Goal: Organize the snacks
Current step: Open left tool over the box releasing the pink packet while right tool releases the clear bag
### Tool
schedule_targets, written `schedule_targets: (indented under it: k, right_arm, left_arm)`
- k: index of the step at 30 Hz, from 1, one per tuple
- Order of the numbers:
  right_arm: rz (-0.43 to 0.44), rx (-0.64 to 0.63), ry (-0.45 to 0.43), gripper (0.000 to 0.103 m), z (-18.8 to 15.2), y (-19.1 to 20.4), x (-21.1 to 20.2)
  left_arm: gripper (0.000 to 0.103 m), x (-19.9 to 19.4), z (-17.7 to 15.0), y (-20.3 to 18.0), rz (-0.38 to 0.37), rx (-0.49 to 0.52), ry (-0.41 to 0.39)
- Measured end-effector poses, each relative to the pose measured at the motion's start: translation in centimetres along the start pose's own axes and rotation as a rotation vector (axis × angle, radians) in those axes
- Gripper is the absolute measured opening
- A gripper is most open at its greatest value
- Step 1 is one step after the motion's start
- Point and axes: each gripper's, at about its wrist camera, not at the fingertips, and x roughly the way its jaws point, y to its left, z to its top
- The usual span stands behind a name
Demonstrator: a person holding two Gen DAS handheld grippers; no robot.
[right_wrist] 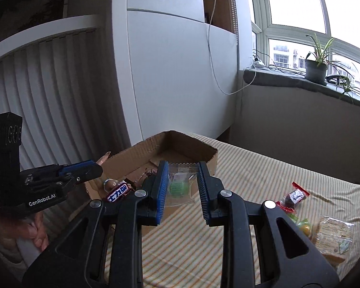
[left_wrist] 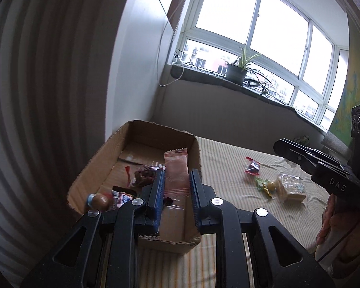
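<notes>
Holding one snack each, both grippers hang over the cardboard box (left_wrist: 103, 158), which looks like the drop-off spot since a few snacks already sit inside it.

The left gripper (left_wrist: 176, 180) has its jaws clamped on a pink packet (left_wrist: 176, 170), standing upright between the blue pads with its zigzag top edge poking out past the tips. It's translucent and flat, so probably light and floppy. Right under and ahead of that gripper is the box floor, so the hold makes sense as a carry-then-release.

The right gripper (right_wrist: 183, 180) is pinching a clear packet (right_wrist: 181, 184) with something green and ribbed inside. The jaws sit fairly wide because the packet goes in broadside. The box's near corner is just beyond the tips, so I'd guess it needs to go a bit further forward before letting go.

Off to the right of both grippers, on the striped cloth (right_wrist: 252, 168), a red-trimmed packet (right_wrist: 294, 196), a wrapped cracker pack (right_wrist: 333, 235) and a small green-yellow candy (right_wrist: 303, 226) lie loose, not yet collected.
</notes>
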Motion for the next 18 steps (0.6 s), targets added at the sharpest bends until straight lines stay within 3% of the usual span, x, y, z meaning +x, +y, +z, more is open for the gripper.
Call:
schedule_targets:
  k: [5, 14, 18]
  right_arm:
    - [0.050, -0.028, 0.003, 0.025, 1.0, 2.2, 2.0]
    - [0.101, -0.041, 0.020, 0.025, 2.2, 3.5, 5.6]
    - [0.147, -0.037, 0.068, 0.027, 1.9, 4.0, 8.1]
  left_arm:
    - [0.019, -0.2, 0.4, 2.0, 0.040, -0.026, -0.009]
    - [0.019, 1.5, 0.3, 3.4, 0.031, -0.033, 0.019]
    - [0.019, 2.3, 0.0, 4.1, 0.038, -0.046, 0.040]
